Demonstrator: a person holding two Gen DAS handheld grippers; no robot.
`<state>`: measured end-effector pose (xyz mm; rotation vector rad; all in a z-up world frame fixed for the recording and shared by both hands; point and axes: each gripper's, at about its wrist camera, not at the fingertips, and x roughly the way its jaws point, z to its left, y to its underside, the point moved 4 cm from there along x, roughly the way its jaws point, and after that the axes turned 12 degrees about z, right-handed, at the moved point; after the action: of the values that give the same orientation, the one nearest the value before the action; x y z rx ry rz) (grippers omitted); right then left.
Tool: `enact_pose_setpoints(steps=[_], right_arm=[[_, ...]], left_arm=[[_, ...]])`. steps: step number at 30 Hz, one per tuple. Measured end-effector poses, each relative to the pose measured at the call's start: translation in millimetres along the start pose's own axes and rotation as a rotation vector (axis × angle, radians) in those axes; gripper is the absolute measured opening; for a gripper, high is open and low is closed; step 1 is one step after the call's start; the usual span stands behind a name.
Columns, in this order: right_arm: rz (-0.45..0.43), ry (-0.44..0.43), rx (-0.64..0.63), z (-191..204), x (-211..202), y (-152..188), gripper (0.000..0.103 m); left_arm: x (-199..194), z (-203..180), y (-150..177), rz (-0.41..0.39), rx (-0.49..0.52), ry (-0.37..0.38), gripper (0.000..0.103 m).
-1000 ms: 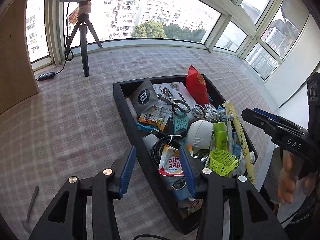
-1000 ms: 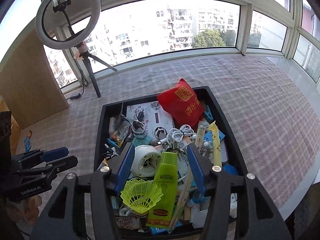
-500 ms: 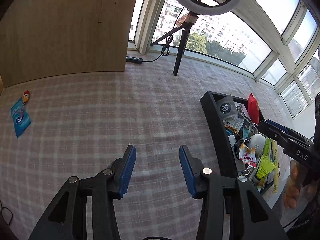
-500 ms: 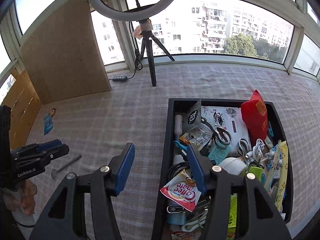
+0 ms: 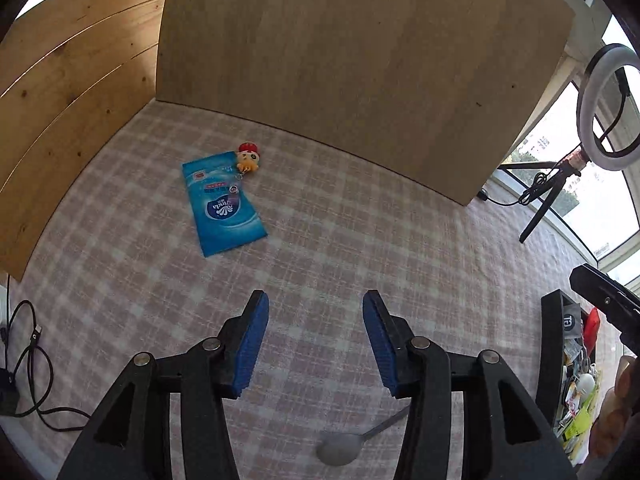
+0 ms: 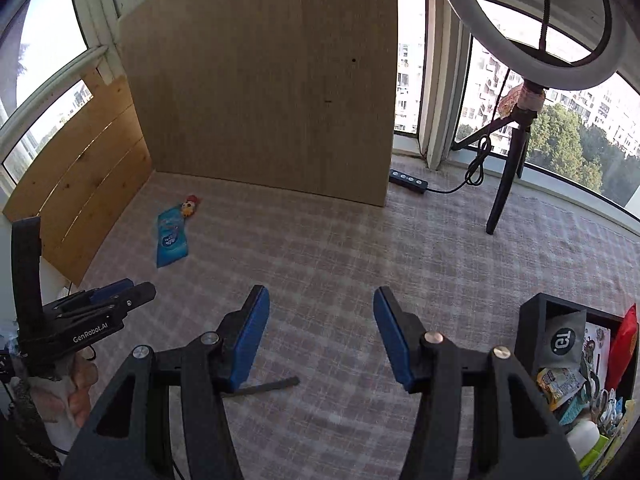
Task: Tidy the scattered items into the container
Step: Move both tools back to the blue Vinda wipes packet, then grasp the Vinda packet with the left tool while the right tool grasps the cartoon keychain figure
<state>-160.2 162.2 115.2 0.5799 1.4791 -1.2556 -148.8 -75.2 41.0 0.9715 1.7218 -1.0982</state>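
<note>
A blue tissue pack (image 5: pixel 224 203) lies on the checked cloth ahead of my left gripper (image 5: pixel 315 308), with a small yellow and red toy keychain (image 5: pixel 249 158) at its far end. The left jaws are opening, and nothing is between them. A metal spoon (image 5: pixel 352 443) lies just under that gripper. My right gripper (image 6: pixel 320 304) is open and empty; the spoon's handle (image 6: pixel 268 386) shows below its left finger. The same tissue pack (image 6: pixel 171 240) and toy keychain (image 6: pixel 189 205) lie far to its left. The black container (image 6: pixel 540 316), full of items, sits at lower right.
Wooden boards (image 5: pixel 360 72) wall off the far side and left. A ring light on a tripod (image 6: pixel 520 92) and a power strip (image 6: pixel 408 179) stand by the windows. A black cable (image 5: pixel 28 364) lies at the left edge. The container (image 5: pixel 550 344) is at the right edge.
Both grippers have swung left, away from the container and over bare cloth. The tissue pack, keychain and spoon have come into view. The left jaws stand a little wider.
</note>
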Motion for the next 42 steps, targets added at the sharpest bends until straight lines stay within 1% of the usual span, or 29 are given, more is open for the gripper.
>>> enact_pose_setpoints(steps=[4, 6, 9, 13, 17, 19, 23, 25, 29, 32, 35, 38, 41, 42], right_arm=[[0.039, -0.037, -0.062, 46, 33, -36, 0.053], [0.061, -0.049, -0.087, 66, 51, -55, 0.053], [0.095, -0.083, -0.122, 95, 76, -82, 0.053], [0.139, -0.120, -0.165, 130, 111, -117, 0.053], [0.190, -0.143, -0.199, 158, 148, -143, 0.054], [0.220, -0.153, -0.217, 171, 169, -152, 0.053], [0.279, -0.157, -0.227, 190, 210, -162, 0.053], [0.303, -0.160, -0.228, 197, 227, -164, 0.053], [0.328, -0.157, -0.230, 203, 248, -168, 0.053], [0.354, -0.193, -0.225, 204, 260, -170, 0.052], [0.371, -0.173, -0.262, 210, 270, -167, 0.048], [0.368, -0.153, -0.297, 215, 273, -166, 0.047], [0.370, -0.136, -0.298, 214, 273, -167, 0.040], [0.366, -0.120, -0.298, 212, 272, -168, 0.035]], left_arm=[[13, 33, -23, -0.001, -0.079, -0.005, 0.049], [20, 43, -34, -0.003, -0.106, -0.008, 0.052], [32, 53, -51, -0.009, -0.131, -0.012, 0.056], [50, 65, -68, -0.011, -0.168, -0.015, 0.056], [69, 73, -77, 0.004, -0.189, -0.020, 0.057], [71, 75, -77, -0.010, -0.193, -0.031, 0.057], [77, 74, -78, -0.011, -0.179, -0.026, 0.058], [78, 73, -80, -0.021, -0.177, -0.038, 0.058], [86, 79, -82, -0.029, -0.194, -0.051, 0.058], [95, 82, -80, -0.011, -0.211, -0.043, 0.058], [104, 84, -79, 0.009, -0.215, -0.058, 0.057], [108, 85, -79, 0.010, -0.224, -0.057, 0.058], [111, 81, -80, 0.017, -0.210, -0.053, 0.058], [113, 79, -80, 0.022, -0.202, -0.053, 0.061]])
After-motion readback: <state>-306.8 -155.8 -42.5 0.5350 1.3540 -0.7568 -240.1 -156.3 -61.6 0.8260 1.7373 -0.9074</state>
